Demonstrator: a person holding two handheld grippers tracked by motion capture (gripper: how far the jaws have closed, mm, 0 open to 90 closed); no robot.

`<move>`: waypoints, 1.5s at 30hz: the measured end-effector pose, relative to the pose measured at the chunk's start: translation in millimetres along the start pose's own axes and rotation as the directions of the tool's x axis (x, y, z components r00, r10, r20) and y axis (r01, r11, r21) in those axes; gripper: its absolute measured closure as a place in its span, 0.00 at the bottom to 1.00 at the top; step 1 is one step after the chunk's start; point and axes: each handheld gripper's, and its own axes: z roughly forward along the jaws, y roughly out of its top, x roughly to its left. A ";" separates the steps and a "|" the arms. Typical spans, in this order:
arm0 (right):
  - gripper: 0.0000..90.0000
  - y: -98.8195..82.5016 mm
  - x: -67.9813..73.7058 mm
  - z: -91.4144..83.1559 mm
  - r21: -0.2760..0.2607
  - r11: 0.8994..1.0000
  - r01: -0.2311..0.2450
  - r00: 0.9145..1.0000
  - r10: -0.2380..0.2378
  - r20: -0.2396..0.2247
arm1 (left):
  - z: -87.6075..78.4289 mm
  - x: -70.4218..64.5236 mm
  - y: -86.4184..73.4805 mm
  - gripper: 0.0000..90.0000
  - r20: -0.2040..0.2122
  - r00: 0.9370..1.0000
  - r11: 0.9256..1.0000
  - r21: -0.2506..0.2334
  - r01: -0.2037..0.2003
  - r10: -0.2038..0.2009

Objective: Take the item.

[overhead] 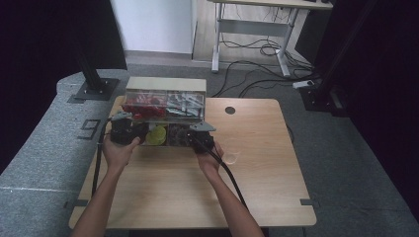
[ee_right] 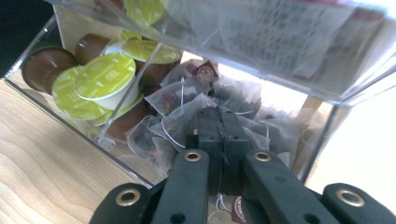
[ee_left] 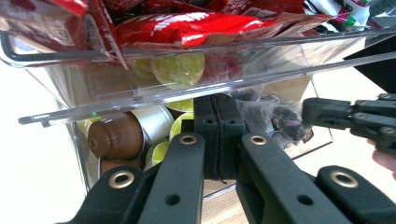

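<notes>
From the high view, a clear two-level organizer (overhead: 165,106) sits at the far left part of the wooden table (overhead: 257,168). The left gripper (overhead: 129,132) and right gripper (overhead: 193,136) both reach into its lower level from the near side, a little apart.

In the left gripper view, the black jaws are pressed together with nothing visible between them. They point under the clear upper shelf (ee_left: 187,79) toward the brown and green coffee pods (ee_left: 116,135); red packets (ee_left: 187,25) lie in the level above.

In the right gripper view, the jaws are closed tight among the mesh tea bags (ee_right: 187,109) in the lower right compartment, and seem to pinch a tea bag's thin string (ee_right: 217,122), though only a trace of it shows at the tips.

A pull by the string alone could fail: the thread may slip out, or the bag may snag on its neighbours and drag several out. Lifting too steeply could also knock the upper shelf and shift the whole organizer.
</notes>
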 end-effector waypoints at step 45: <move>0.99 1.9 -14.2 -65.3 -0.107 0.994 -0.006 0.998 0.000 -0.057 | 1.0 -0.3 -0.1 1.00 -0.010 1.000 1.000 0.003 -0.001 0.001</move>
